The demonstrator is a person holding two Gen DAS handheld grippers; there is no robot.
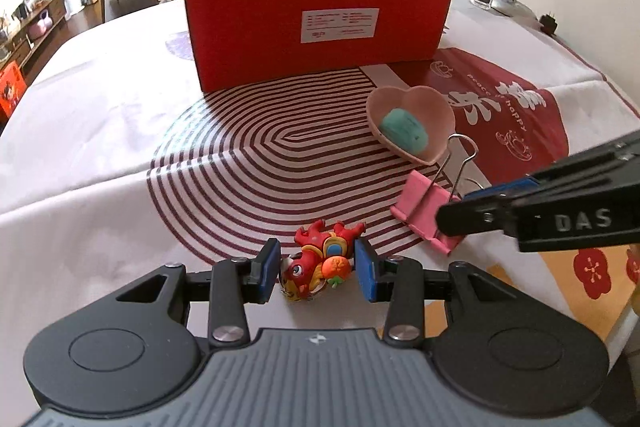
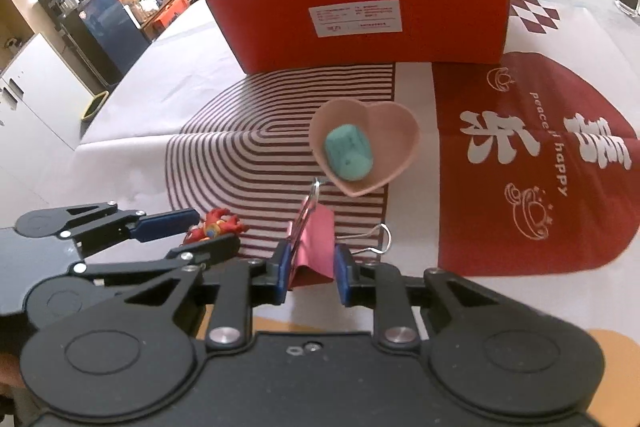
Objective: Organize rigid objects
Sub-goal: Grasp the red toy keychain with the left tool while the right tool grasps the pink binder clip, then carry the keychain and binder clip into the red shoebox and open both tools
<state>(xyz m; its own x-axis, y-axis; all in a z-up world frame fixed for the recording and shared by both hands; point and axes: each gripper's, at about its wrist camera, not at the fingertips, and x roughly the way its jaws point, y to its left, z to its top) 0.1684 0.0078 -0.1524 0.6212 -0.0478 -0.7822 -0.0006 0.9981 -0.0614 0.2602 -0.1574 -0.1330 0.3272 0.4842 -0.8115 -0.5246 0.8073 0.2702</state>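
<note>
Left wrist view: the red dragon figurine (image 1: 320,261) is clamped between the blue pads of the left hand-held gripper (image 1: 316,269), low over the bench (image 1: 100,147), its long axis running obliquely away from the camera. The pink binder clip (image 2: 314,247) is pinched across its body by the right hand-held gripper (image 2: 310,269), one wire handle raised, the other splayed to the right. The red cardboard box (image 1: 320,23), open at the top, stands straight ahead of both grippers and well apart from them; the pink heart-shaped dish (image 2: 364,147) holding a teal block (image 2: 349,157) lies between, nearer the right hand. The box floor is hidden behind its near wall, and whether either object has cleared the cloth cannot be made out.
</note>
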